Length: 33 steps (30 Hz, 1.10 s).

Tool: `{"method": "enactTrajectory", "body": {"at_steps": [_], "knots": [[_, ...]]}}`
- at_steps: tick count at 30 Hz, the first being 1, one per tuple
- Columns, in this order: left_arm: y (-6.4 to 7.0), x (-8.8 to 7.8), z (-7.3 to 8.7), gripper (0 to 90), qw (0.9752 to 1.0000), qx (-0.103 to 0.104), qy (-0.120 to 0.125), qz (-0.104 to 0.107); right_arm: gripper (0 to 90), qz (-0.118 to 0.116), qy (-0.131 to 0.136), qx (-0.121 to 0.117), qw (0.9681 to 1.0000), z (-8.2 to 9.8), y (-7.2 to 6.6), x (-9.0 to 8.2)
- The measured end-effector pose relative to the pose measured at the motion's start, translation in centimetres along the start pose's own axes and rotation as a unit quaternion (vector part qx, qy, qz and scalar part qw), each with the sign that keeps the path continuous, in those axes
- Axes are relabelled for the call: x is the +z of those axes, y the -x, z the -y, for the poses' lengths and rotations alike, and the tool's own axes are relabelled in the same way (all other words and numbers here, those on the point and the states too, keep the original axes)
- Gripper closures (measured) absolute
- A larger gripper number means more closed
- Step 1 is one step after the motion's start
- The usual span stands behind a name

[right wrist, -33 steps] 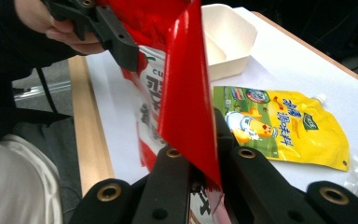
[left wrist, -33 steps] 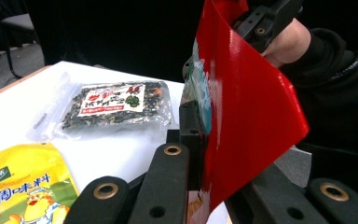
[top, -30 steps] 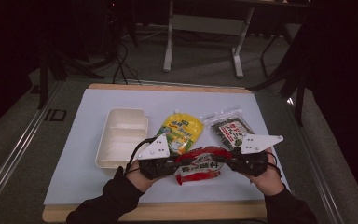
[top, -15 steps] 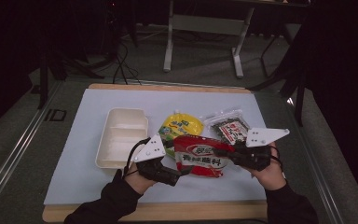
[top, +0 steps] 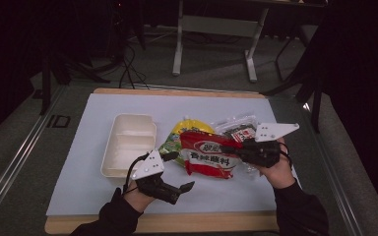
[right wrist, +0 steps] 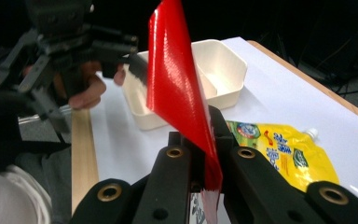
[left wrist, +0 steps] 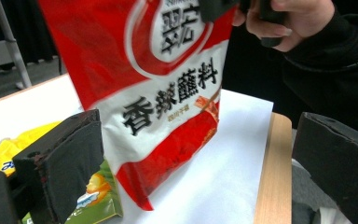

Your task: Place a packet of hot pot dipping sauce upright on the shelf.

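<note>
**Red pouch hangs from the right gripper; the left gripper has let go**

The right gripper (top: 234, 147) has its jaws pressed tight together on the edge of the red pouch (top: 209, 153). In the right gripper view, the thin red film (right wrist: 179, 88) rises edge-on from between the two black jaws and leans up and to the left. In the high view the pouch is carried above the white mat (top: 93, 187), its printed face turned up toward the camera, just in front of the yellow pouch (top: 191, 127) and beside the dark clear-wrapped packet (top: 236, 129).

The left gripper (top: 179, 172) stands with its jaws spread wide, having just been opening, and nothing is pinched between them. In the left gripper view, the two black pads (left wrist: 70, 154) sit well apart, with the red pouch (left wrist: 163, 93) hanging upright ahead of them, its lower corner close to the mat. In the high view this gripper is near the front edge of the mat, lower than the pouch and clear of it.

The cream two-compartment tray (top: 110, 169) lies on the mat to the left, touching nothing held. The mat covers a wooden table (top: 177, 223).
</note>
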<state>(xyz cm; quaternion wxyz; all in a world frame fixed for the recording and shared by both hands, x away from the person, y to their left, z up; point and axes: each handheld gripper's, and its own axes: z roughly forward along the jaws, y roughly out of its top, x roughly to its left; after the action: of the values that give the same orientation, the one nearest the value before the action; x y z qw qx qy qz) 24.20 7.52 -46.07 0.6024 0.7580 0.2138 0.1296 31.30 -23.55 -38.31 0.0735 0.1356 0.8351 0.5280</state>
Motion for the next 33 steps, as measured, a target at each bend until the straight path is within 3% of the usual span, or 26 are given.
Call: {"method": "enactTrajectory", "body": {"at_steps": [5, 13, 18, 22, 33], "knots": [[0.7, 0.3, 1.8, 3.1, 0.9999, 0.014, -0.004, 0.002, 89.7, 0.000, 0.005, -0.004, 1.0000, -0.8, 0.8, 1.0], [1.5, 1.1, 3.9, 3.1, 0.9994, 0.003, -0.021, 0.027, 89.7, -0.001, 0.011, 0.000, 0.9999, -1.8, 2.1, 3.0], [1.5, 1.5, 5.0, 3.1, 0.9992, 0.001, -0.026, 0.030, 89.7, -0.001, 0.012, 0.003, 0.9999, -2.2, 2.8, 4.0], [1.6, 1.7, 5.4, 3.1, 0.9990, 0.002, -0.028, 0.036, 89.7, -0.007, 0.023, 0.007, 0.9997, -2.7, 3.6, 5.1], [1.8, 1.8, 5.6, 3.1, 0.9986, 0.004, -0.027, 0.045, 89.7, -0.014, 0.021, 0.006, 0.9997, -4.0, 4.7, 8.0]]}}
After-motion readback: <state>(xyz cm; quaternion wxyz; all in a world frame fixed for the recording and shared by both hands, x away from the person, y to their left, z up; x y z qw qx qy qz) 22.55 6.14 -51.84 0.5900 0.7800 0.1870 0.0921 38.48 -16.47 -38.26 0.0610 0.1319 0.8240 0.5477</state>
